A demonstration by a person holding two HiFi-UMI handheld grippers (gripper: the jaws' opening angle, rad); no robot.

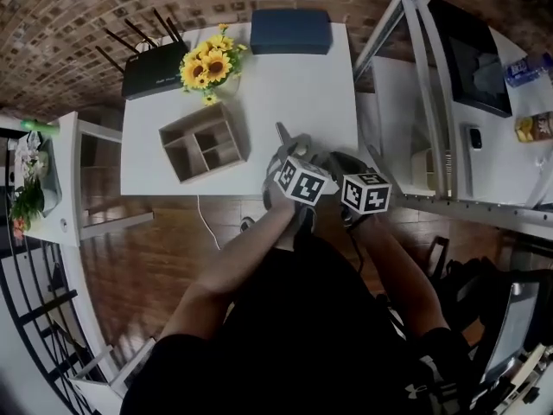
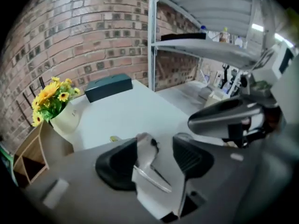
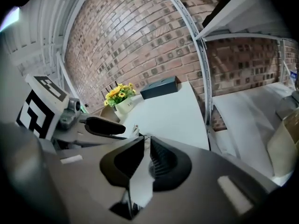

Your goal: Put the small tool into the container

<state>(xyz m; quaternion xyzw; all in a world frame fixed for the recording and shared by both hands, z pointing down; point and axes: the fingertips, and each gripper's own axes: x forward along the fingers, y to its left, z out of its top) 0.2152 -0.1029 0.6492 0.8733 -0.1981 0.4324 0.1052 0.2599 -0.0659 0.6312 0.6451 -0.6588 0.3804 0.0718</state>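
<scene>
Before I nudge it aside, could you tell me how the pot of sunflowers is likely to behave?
The sunflower pot looks top-heavy: the blooms spread wider than its small white base, so a high push would probably tip it. Pushed low, it likely slides on the smooth white table.

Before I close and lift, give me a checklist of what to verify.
1. Target: small tool lies between the left tongs: ok.
2. Grip: left tongs not closed on it, jaws wide open: not ok.
3. Other hand: right tongs barely apart, nothing between: ok.
4. Goal: container compartments look empty: ok.
5. Route: table bare up to the container, sunflowers stand beyond it: ok.
</scene>
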